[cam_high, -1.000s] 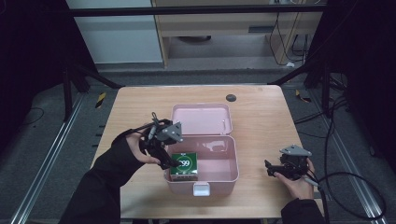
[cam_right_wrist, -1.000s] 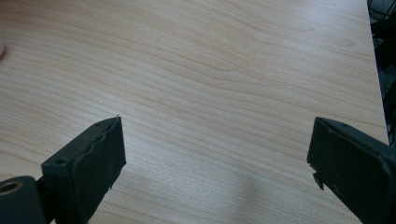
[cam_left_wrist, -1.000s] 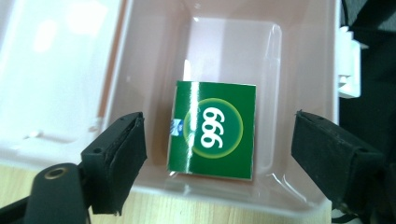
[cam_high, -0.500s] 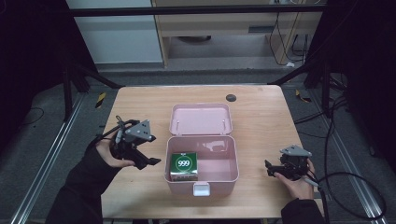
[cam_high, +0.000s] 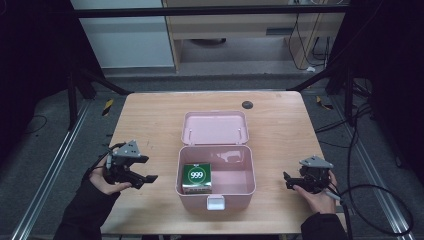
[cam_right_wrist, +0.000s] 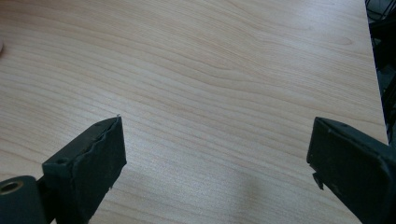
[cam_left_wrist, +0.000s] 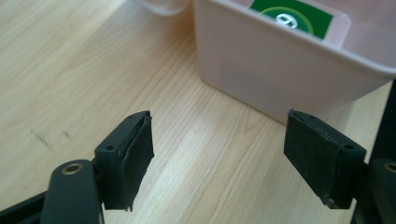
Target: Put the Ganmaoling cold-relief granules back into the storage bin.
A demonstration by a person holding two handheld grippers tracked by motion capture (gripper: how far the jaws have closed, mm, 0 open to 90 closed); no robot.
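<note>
left tool (cam_high: 142, 176) lower left of frame, spread, empty, parked clear of box (cam_high: 216, 172) | right tool (cam_high: 290, 181) lower right, spread over bare bench (cam_high: 280, 120) | green pack (cam_high: 196, 177) in box's left half, lid open for access

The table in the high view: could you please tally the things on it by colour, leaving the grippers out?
Pink: 1, the open box with its lid laid back
Green: 1, the carton inside the box
Black: 1, the small round disc near the far edge
Total: 3
</note>
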